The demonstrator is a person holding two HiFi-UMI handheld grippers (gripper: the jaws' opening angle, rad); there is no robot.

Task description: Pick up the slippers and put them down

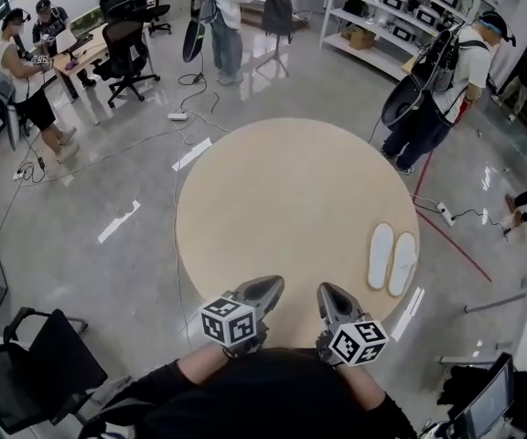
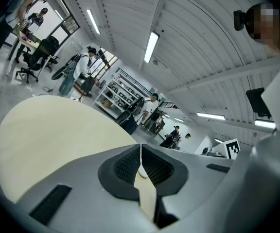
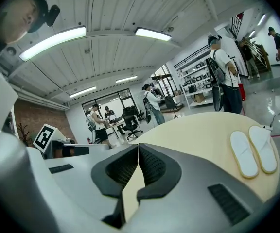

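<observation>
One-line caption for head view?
Left gripper and right gripper shut, empty; slippers lie together at right on the table.

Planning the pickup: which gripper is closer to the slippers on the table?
Right. The right gripper, shut, is a short way left of the slippers; the left gripper, also shut, is farther left beyond it.

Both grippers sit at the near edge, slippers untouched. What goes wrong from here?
1. The left gripper and right gripper are both shut. Reaching in like that would likely shove the slippers rather than grasp them.
2. The slippers lie near the right edge of the round table, so a nudge might slide them off.
3. They lie close side by side, so clamping one may drag the other.
</observation>
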